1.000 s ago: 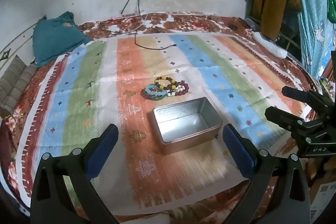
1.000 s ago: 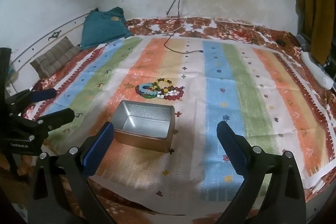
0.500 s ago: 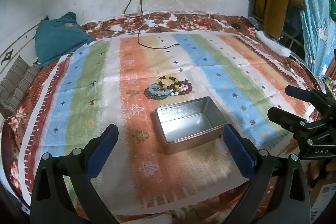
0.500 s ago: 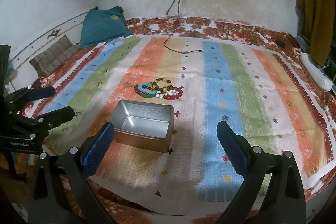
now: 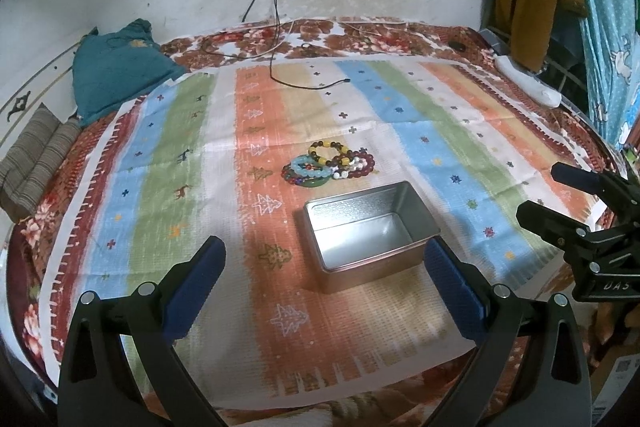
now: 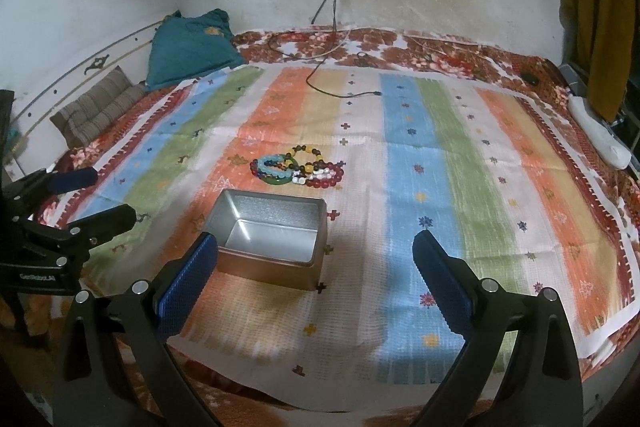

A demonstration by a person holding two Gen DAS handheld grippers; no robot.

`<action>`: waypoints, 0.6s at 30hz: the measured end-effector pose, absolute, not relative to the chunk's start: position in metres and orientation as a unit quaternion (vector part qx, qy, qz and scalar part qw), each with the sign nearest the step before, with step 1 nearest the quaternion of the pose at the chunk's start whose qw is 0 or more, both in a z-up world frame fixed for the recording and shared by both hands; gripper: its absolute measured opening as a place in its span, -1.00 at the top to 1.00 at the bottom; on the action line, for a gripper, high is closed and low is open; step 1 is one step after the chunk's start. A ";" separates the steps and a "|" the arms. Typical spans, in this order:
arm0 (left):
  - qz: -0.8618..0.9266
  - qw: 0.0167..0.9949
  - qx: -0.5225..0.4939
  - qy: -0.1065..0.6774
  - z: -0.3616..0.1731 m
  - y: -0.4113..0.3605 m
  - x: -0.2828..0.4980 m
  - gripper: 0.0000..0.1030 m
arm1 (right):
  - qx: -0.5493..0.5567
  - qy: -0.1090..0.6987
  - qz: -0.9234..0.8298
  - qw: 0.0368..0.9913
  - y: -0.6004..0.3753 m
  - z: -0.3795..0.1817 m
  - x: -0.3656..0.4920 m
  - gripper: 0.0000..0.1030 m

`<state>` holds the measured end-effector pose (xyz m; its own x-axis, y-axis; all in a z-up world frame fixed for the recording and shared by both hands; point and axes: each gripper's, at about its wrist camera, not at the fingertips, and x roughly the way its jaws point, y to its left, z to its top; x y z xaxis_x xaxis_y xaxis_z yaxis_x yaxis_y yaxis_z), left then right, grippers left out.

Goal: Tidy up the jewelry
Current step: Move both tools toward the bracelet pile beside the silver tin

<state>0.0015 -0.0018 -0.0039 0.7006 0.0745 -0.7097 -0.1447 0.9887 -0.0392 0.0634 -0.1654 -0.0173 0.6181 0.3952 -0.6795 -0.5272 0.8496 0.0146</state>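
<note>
I hold my left gripper [image 5: 322, 277] and my right gripper [image 6: 316, 273] low over the near edge of the bed, both spread wide with nothing in them. The little heap of bright bead bracelets [image 5: 328, 163] lies straight ahead of me on the striped cloth [image 5: 440, 131], past the shiny open metal tin [image 5: 370, 231], which sits between the beads and my grippers and just beside the beads. The heap is longer from side to side than from front to back. The tin's long side runs across my way too, turned a bit. From my left gripper the beads lie almost dead ahead. From my right gripper they lie ahead and a little to the left [image 6: 298, 167], so I think my left one has the straighter reach, but it is close. My left camera shows the right gripper [image 5: 580, 215] off to the right. My right camera shows the left gripper [image 6: 76, 205] off to the left, and more of the tin's near wall [image 6: 272, 273].
</note>
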 end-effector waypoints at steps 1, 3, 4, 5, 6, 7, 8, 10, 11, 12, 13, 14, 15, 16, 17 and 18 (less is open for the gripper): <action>0.059 0.921 -0.046 0.382 -0.004 -0.002 0.002 -0.89 | -0.094 0.353 0.258 0.895 -0.165 -0.017 0.064 -0.92; 0.059 0.921 -0.046 0.382 -0.004 -0.001 0.002 -0.89 | -0.093 0.353 0.258 0.894 -0.166 -0.018 0.064 -0.92; 0.059 0.921 -0.046 0.382 -0.004 -0.002 0.002 -0.89 | -0.092 0.354 0.258 0.894 -0.166 -0.018 0.064 -0.92; 0.059 0.921 -0.047 0.382 -0.004 -0.002 0.002 -0.89 | -0.092 0.354 0.258 0.894 -0.166 -0.018 0.064 -0.92; 0.059 0.921 -0.046 0.382 -0.004 -0.002 0.002 -0.89 | -0.092 0.353 0.258 0.895 -0.166 -0.018 0.064 -0.92; 0.060 0.921 -0.046 0.383 -0.003 -0.002 0.002 -0.89 | -0.093 0.354 0.258 0.894 -0.167 -0.018 0.064 -0.92; 0.060 0.921 -0.046 0.383 -0.004 -0.002 0.002 -0.89 | -0.093 0.353 0.258 0.894 -0.166 -0.018 0.064 -0.92; 0.059 0.921 -0.045 0.383 -0.004 -0.002 0.002 -0.89 | -0.093 0.354 0.258 0.894 -0.166 -0.018 0.064 -0.92; 0.059 0.921 -0.046 0.383 -0.004 -0.001 0.002 -0.89 | -0.093 0.354 0.258 0.894 -0.166 -0.019 0.064 -0.92; 0.059 0.921 -0.046 0.383 -0.004 -0.001 0.002 -0.89 | -0.092 0.356 0.257 0.894 -0.166 -0.019 0.065 -0.92; 0.060 0.920 -0.046 0.384 -0.004 -0.001 0.002 -0.89 | -0.092 0.356 0.257 0.894 -0.166 -0.020 0.065 -0.92; 0.061 0.920 -0.046 0.385 -0.005 -0.001 0.003 -0.89 | -0.091 0.358 0.256 0.893 -0.166 -0.021 0.065 -0.92; 0.065 0.920 -0.047 0.384 -0.005 0.000 0.002 -0.89 | -0.091 0.359 0.255 0.893 -0.166 -0.023 0.067 -0.92; 0.067 0.920 -0.048 0.384 -0.006 0.000 0.002 -0.89 | -0.092 0.360 0.254 0.893 -0.166 -0.024 0.067 -0.92; 0.070 0.919 -0.050 0.384 -0.007 0.002 0.002 -0.89 | -0.094 0.361 0.254 0.892 -0.165 -0.025 0.068 -0.92; 0.071 0.919 -0.051 0.385 -0.007 0.003 0.003 -0.89 | -0.098 0.362 0.254 0.892 -0.164 -0.027 0.068 -0.92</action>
<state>0.0028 0.0026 -0.0072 0.6941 0.0910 -0.7141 -0.1694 0.9848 -0.0391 0.0677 -0.1637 -0.0268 0.6092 0.3818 -0.6950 -0.5239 0.8517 0.0087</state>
